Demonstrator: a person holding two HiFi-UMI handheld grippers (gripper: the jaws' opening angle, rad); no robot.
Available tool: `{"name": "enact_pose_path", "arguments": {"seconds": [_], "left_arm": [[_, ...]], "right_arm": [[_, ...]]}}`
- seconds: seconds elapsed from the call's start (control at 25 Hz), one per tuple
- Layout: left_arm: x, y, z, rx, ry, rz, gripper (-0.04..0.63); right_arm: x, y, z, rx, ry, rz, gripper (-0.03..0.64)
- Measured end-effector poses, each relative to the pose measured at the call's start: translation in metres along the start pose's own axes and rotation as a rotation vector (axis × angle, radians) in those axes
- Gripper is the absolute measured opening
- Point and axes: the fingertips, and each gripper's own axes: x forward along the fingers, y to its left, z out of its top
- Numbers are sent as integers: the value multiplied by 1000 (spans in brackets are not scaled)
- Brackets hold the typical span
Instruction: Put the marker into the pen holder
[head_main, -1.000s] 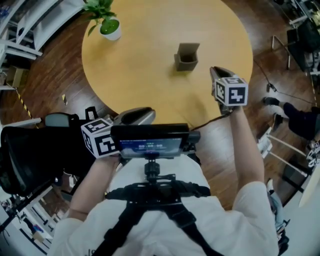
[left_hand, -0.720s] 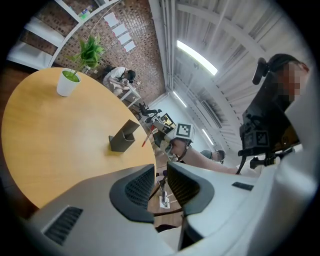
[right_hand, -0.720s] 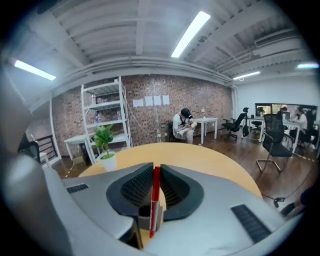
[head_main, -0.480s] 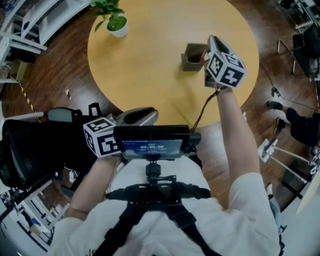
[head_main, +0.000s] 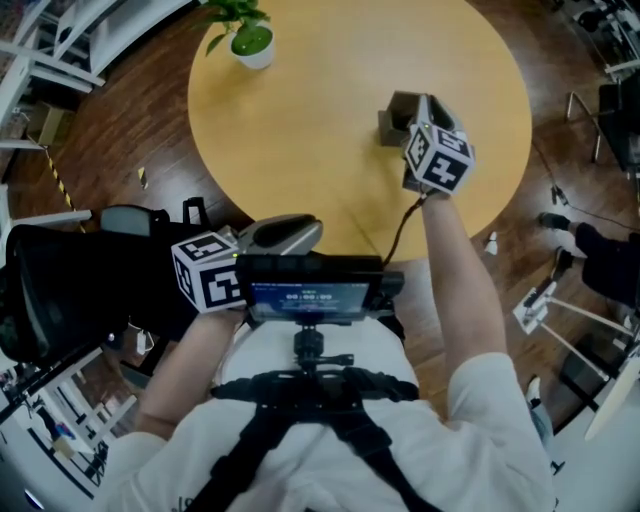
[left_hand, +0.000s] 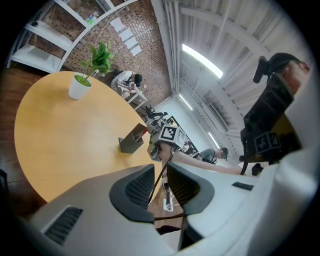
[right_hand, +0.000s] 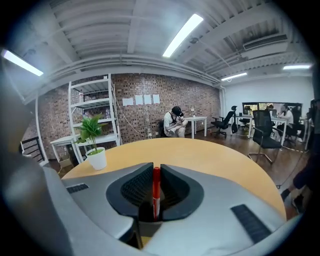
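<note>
Grey-shelled left tongs (head_main: 298, 229), marker cube on the rear: held low at the 7 o'clock rim of the round counter (head_main: 300, 140), with the tips just at the edge. In the left gripper view the left tongs (left_hand: 160, 176) have their pads a narrow slit apart. Nothing is gripped and nothing touched; only a dark cable shows through the gap.

White pot with a green plant (head_main: 250, 42): stands at 10 o'clock on the counter, well apart from both tongs.

Grey-brown pen holder (head_main: 392, 112): stands upright a little towards 3 o'clock from the counter's middle, its right side covered by the right tongs in the head view. In the left gripper view the pen holder (left_hand: 132, 139) stands with its open top up.

Right tongs (head_main: 427, 108), marker cube on top: reach in from 5 o'clock on an outstretched arm, with the tips just beside the holder. In the right gripper view the right tongs (right_hand: 156, 175) are clamped on the marker, one pad on each side.

Red marker (right_hand: 156, 192): pinched between the right pads and carried above the counter (right_hand: 215, 157). Its long axis runs 12 to 6 in that view, in line with the slot. The rounded red end points to 12 and the lower end sinks into the throat of the tongs. Whether any part has entered the holder cannot be told.
</note>
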Motion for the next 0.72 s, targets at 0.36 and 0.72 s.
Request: {"name": "enact_pose_path", "arguments": {"seconds": [0.36, 0.72], "left_arm": [[4, -2, 6, 19, 9, -44, 69], [5, 0, 13, 28, 29, -91, 69]], "right_arm": [[-15, 5, -27, -50, 89, 22, 124], [-62, 1, -26, -46, 119, 10, 126]]}}
